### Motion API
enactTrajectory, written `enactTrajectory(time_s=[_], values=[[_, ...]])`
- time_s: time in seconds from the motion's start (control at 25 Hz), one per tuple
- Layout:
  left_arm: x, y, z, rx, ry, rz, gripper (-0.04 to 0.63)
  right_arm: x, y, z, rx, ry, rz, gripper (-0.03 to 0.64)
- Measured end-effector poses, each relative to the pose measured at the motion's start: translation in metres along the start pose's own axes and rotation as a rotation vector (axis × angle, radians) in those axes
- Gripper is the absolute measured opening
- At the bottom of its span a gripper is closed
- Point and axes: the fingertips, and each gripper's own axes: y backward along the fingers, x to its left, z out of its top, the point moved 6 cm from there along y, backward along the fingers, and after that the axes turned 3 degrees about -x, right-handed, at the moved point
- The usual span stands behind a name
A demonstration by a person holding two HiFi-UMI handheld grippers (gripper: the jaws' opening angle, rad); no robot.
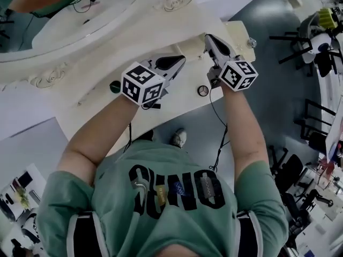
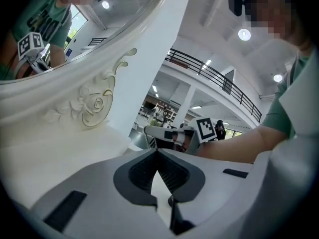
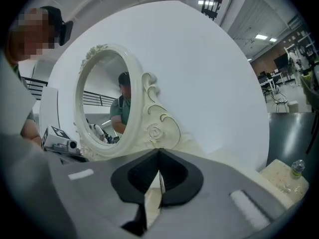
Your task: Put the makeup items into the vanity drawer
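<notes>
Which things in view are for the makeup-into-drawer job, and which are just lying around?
Job:
- left tool, shut, empty
- right tool, shut, empty
- vanity top
- dark round pot
- small round case

Lying about:
- mirror
- chairs on the floor

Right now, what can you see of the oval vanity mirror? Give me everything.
The oval mirror with a thick cream-white carved frame stands upright at the back of the cream vanity top, in front of the white wall. The frame looks like glossy painted wood or resin, with a carved rose and scrolls at its foot. The glass looks intact and reflects a person in a green shirt. Only the vanity top visibly touches it.
</notes>
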Motion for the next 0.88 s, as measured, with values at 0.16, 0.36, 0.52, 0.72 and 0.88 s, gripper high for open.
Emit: enactTrajectory(time_s=[0.16, 0.36, 0.52, 0.72, 0.88], values=[[0.008, 0.001, -0.006, -0.006, 0.029, -0.007, 0.005, -0.01, -0.018, -0.015, 0.002, 0.0, -0.027, 0.009], [0.01, 0.003, -0.011, -0.005, 0.033, -0.011, 0.005, -0.018, -0.027, -0.028, 0.004, -0.01, -0.06, 0.014], [0.01, 0.004, -0.012, -0.006, 0.026, -0.014, 0.005, -0.02, -0.028, -0.034, 0.017, -0.008, -0.076, 0.017], [0.007, 0.005, -0.013, -0.004, 0.019, -0.016, 0.005, -0.017, -0.022, -0.038, 0.031, -0.016, -0.072, 0.02], [0.0, 0.005, -0.014, -0.003, 0.007, -0.022, 0.005, -0.014, -0.016, -0.039, 0.035, -0.009, -0.079, 0.031]])
